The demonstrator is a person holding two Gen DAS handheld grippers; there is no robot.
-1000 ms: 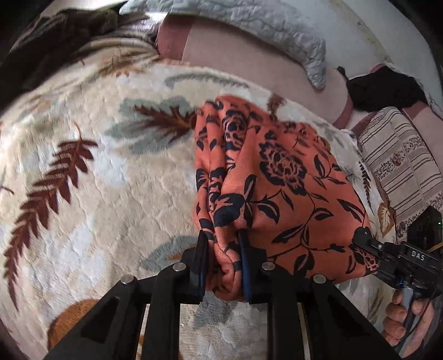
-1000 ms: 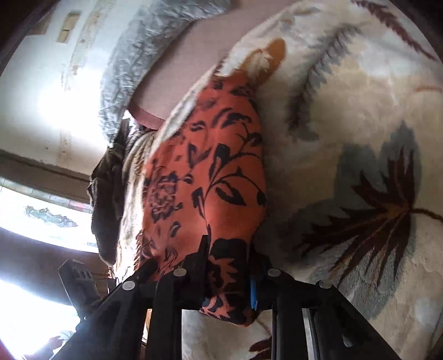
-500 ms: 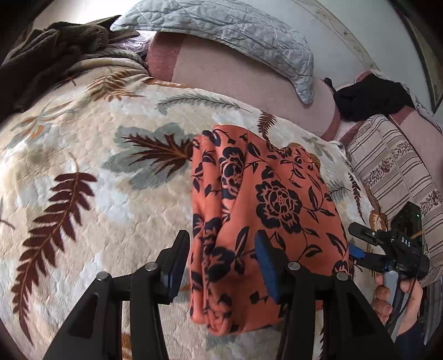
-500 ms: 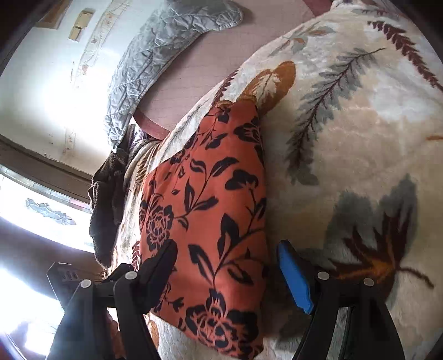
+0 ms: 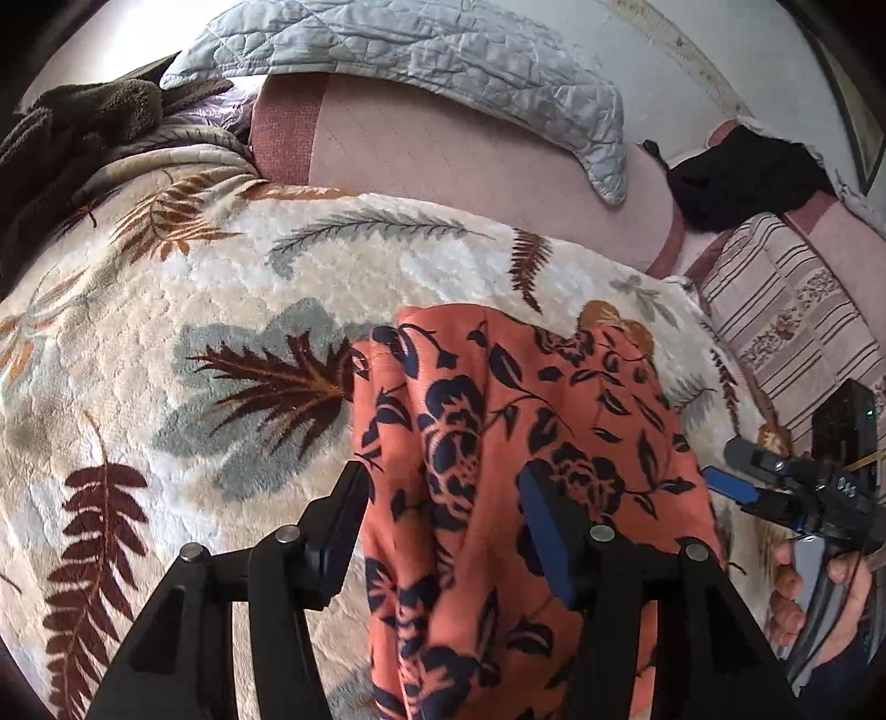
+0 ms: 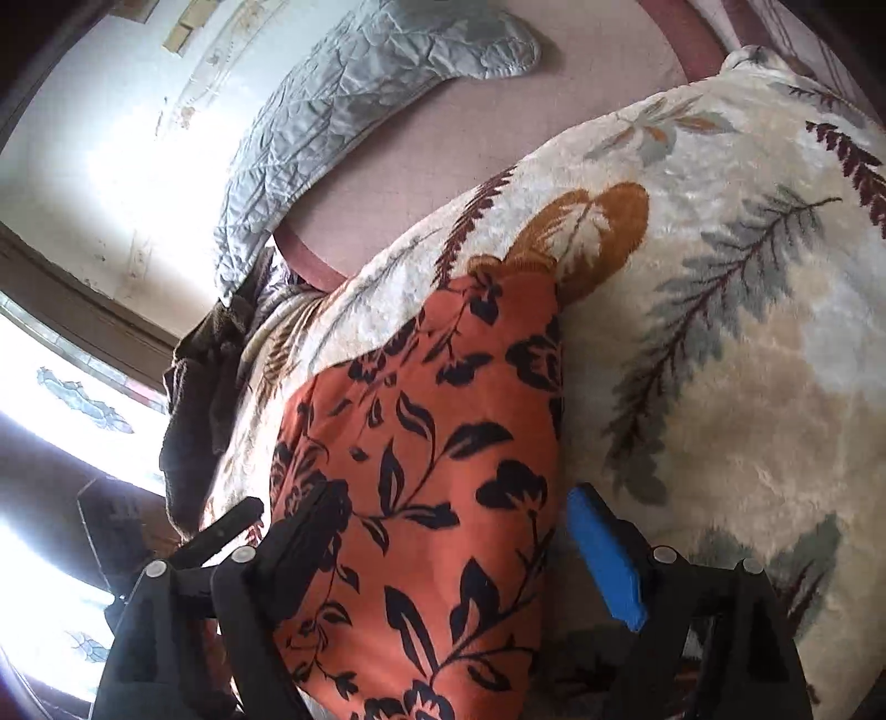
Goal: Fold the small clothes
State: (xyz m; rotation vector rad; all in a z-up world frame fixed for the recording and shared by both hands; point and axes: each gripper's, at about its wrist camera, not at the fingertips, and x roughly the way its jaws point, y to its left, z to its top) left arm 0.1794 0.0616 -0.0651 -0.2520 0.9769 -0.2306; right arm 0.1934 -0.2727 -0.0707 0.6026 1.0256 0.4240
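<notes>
The left tool point(image 5: 443, 515) stands with its jaws spread, and the near end of the orange flowered cloth point(image 5: 515, 443) lies loose between them; neither pad presses on it. The right tool point(image 6: 459, 526) is spread wider, its jaws having just been opening, its dark jaw and blue pad on either side of the cloth's other near corner without pinching it. The cloth lies folded on the leaf-patterned blanket point(image 5: 166, 332) of the bed, a long narrow strip whose long axis runs from the tools away toward the pink sheet point(image 5: 443, 166) and grey quilted pillow point(image 5: 415, 50) at the far side.

A second ago both tools were clamped on bunched fabric at this near edge. Since then they have let go and drawn back, and the cloth now lies flatter, with more of its length in view.

Both tools point downward at a slant toward the bed. In the left view the person's right hand point(image 5: 814, 598) wraps its fingers round the right tool's handle at the cloth's right edge.
</notes>
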